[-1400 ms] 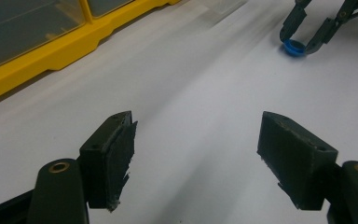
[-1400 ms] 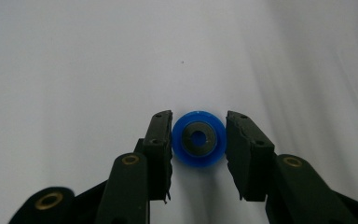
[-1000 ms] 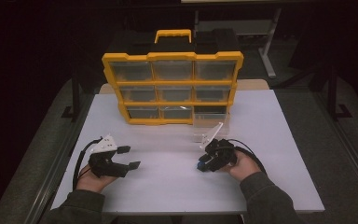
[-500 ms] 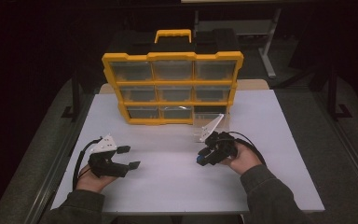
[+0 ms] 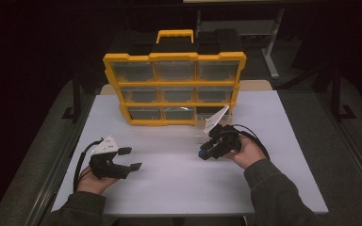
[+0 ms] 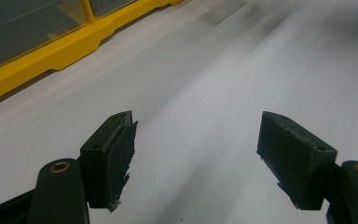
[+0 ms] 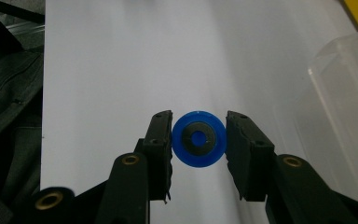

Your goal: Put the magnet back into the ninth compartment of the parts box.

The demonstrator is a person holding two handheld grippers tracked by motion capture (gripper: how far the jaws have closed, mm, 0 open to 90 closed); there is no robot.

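Right gripper view: right gripper (image 7: 198, 140) clamps a blue disc (image 7: 198, 139), carry step underway. Left gripper (image 6: 196, 158) stands open, idle. Next probably calls for placing it in the clear drawer (image 7: 342, 93).

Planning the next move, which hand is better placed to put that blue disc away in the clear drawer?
Right. The right gripper already clamps the blue disc, with the clear drawer just beside it. The left gripper is open over bare table.

Yellow drawer organizer (image 5: 174, 89) at table (image 5: 169, 188) rear; clear drawer (image 7: 349, 102) nr it.
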